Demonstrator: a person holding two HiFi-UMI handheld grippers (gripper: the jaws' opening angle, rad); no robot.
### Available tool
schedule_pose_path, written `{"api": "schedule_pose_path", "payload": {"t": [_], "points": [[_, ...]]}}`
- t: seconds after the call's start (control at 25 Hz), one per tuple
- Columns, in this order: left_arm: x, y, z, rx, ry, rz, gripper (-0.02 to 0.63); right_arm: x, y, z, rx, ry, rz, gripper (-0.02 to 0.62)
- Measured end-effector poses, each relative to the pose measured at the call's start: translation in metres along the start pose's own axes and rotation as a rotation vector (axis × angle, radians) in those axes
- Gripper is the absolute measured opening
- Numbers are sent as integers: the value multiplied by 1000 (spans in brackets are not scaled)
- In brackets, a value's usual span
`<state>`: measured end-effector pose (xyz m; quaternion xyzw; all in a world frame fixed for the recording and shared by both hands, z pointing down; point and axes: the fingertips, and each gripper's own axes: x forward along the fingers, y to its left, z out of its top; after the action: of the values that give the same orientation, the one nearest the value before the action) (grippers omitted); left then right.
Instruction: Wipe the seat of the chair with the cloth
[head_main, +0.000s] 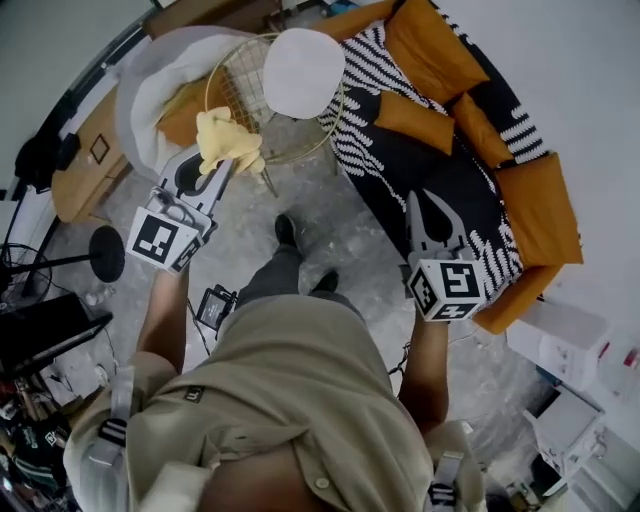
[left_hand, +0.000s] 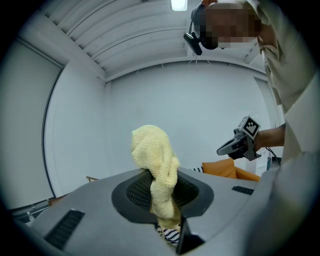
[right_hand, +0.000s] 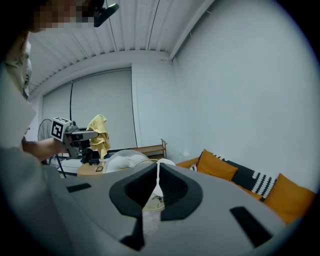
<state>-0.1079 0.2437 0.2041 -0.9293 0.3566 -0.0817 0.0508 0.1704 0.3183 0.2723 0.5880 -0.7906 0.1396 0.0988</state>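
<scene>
The left hand-held gripper is clamped on the yellow cloth. In the left gripper view its jaws are pressed together on the cloth's lower end, and the rest stands above the tips in a loose, bunched wad. In the head view the cloth hangs in the air at about 11 o'clock, just beside the gold wire frame of the chair. It does not seem to touch the chair's round white seat, which lies at 12 o'clock, a little to the right of the cloth. The right hand-held gripper is closed with nothing between its jaws. It is held over the patterned sofa at about 2 o'clock, well apart from the chair.

Wiping does not look to have begun; the step in hand is bringing the cloth onto the seat. To do it well, the left hand-held gripper should carry the wad toward 1 o'clock and lower it. The fabric, not the hard tips, should meet the white surface. Only one end of the cloth is pinched, so the grip must stay firm and the pressure moderate, or the cloth may drag free. Overlapping strokes across the whole disc would cover it best. The wire frame could snag the loose fabric, and the chair looks light enough to shift, so the free gripper might steady its rim.
</scene>
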Motion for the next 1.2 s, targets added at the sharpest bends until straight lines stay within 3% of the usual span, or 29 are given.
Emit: {"api": "schedule_pose_path", "payload": {"t": [0.32,0.68,0.92,1.2], "points": [[65,66,-3,-25,-53,-89,78,57,-10,38,-6,-14,-95,28],[100,152,-9,-39,-91,-108,78,132,0,69,-23,-4,-147,28],[107,204,-26,-56,-75,-74,78,179,9,82,-40,12,-131,28],[123,249,-51,-79,-13,15,78,250,-14,91,-33,48,-69,28]]}}
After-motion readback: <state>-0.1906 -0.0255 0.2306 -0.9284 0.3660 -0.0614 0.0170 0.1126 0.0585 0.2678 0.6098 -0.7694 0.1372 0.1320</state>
